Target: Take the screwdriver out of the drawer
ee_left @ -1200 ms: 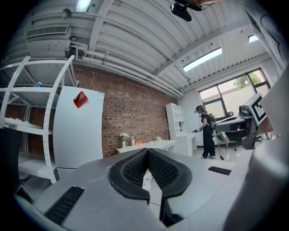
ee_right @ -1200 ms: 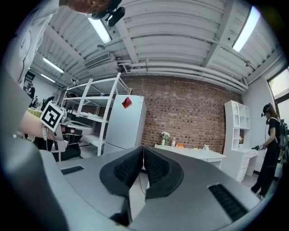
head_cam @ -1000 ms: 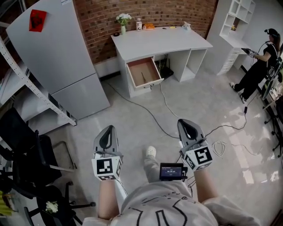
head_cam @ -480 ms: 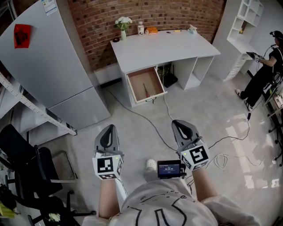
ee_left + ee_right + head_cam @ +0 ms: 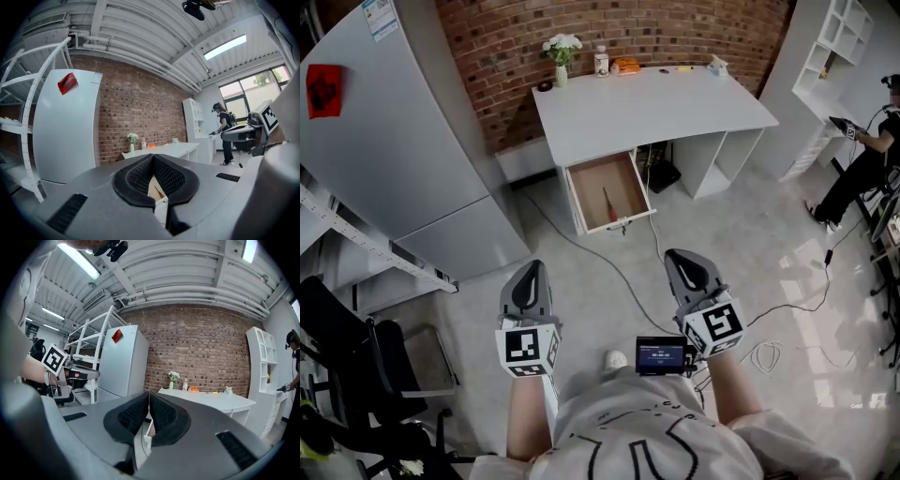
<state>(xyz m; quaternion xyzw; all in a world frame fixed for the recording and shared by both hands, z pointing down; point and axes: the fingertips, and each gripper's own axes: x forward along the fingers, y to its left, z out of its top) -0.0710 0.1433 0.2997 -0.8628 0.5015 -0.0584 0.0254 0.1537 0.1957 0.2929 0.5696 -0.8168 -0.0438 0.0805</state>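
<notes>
Beyond the grey floor [image 5: 581,272], the desk's open drawer [image 5: 574,197] is showing the screwdriver [image 5: 607,202]. The left gripper [image 5: 531,268] and right gripper [image 5: 676,256], both closed and empty, should be lining up squarely before opening.

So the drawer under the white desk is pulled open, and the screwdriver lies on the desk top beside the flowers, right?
Not quite. The drawer under the white desk is pulled open, but the screwdriver lies inside that drawer, not on the desk top beside the flowers. The head view shows it.
</notes>
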